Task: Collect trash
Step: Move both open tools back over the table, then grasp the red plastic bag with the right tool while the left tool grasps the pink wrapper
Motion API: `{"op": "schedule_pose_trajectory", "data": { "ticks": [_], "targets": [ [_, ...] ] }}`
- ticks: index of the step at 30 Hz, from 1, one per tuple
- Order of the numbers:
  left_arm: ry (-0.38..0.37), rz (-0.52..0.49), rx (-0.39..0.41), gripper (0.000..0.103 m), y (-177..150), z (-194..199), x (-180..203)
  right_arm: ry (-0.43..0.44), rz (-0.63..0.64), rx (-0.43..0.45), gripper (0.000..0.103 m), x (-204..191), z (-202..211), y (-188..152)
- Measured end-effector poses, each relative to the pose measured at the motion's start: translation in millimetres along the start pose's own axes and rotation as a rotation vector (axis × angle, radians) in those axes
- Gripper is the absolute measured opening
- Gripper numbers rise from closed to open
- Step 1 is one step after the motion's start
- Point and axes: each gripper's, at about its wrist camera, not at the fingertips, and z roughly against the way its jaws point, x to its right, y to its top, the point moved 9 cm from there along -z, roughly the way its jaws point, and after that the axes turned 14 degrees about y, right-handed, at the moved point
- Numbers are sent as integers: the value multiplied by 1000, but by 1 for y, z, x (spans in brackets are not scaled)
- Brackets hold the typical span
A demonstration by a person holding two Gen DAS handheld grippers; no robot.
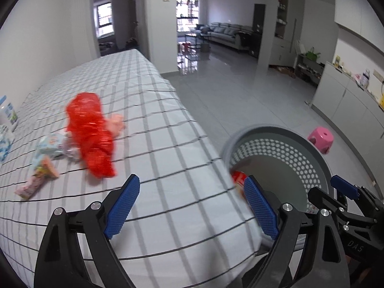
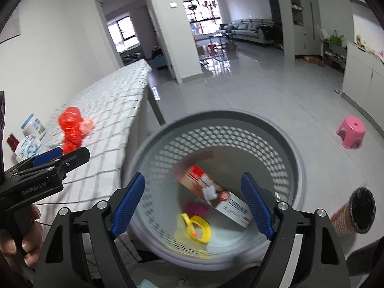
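Left wrist view: left gripper jaws wide apart, nothing between them, above the checked counter. Red plastic bag and wrappers lie on the counter, left of the grey perforated basket.

Right wrist view: right gripper jaws spread, empty, over the basket; carton and yellow item inside.

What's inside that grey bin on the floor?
In the bin lie a red-and-white box, a yellow wrapper and something pink. The near rim and the tongs hide the rest of the bottom.

A home: open tiled living area with sofa, pink stool, checked-cloth table, cabinets.
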Motion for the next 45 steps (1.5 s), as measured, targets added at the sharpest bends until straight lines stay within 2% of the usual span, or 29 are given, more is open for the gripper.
{"op": "schedule_pose_trajectory", "data": {
  "ticks": [7, 14, 25, 34, 45],
  "targets": [
    [82, 64, 14, 90, -4, 7, -66, 94, 79, -5, 80, -59, -25, 10],
    [170, 125, -1, 90, -19, 3, -141, 181, 161, -57, 80, -120, -59, 13],
    [253, 193, -40, 90, -39, -17, -235, 243, 266, -149, 80, -200, -127, 21],
    [252, 172, -55, 90, -36, -38, -271, 203, 299, -194, 80, -226, -174, 32],
    [209, 142, -55, 90, -31, -60, -280, 104, 292, -247, 80, -226, -225, 40]
  ]
}}
